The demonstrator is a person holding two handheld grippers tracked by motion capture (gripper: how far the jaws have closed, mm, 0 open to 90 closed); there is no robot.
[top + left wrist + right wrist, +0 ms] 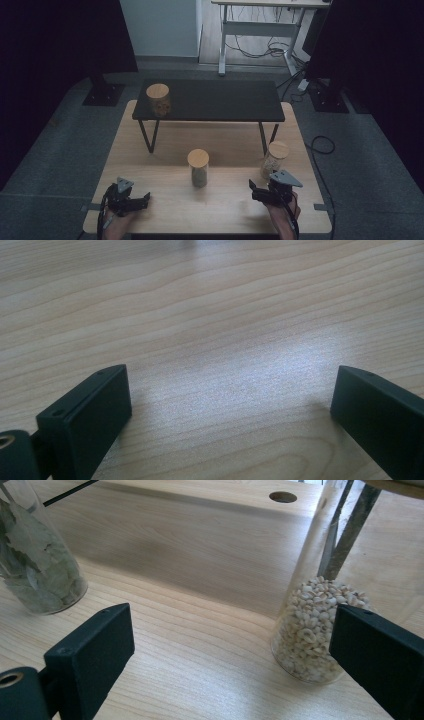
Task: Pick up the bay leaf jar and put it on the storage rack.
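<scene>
Light wooden bench point(150, 165) carried a low black rectangular shelf on thin metal legs point(210, 100), with one cork-lidded glass jar point(158, 99) on its left end. Cork-lidded glass jar of pale grains point(275, 159) stood at bench right, just ahead of the right tool point(261, 194); cork-lidded glass jar of dried green leaves point(198, 168) stood mid-bench. Right tool point(230, 650) spread wide, empty, grain jar point(312, 630) off-centre beside one jaw. Left tool point(139, 202) also spread, empty, over bare wood. Risk: closing in off-centre would likely nudge or tip the tall narrow grain jar.
</scene>
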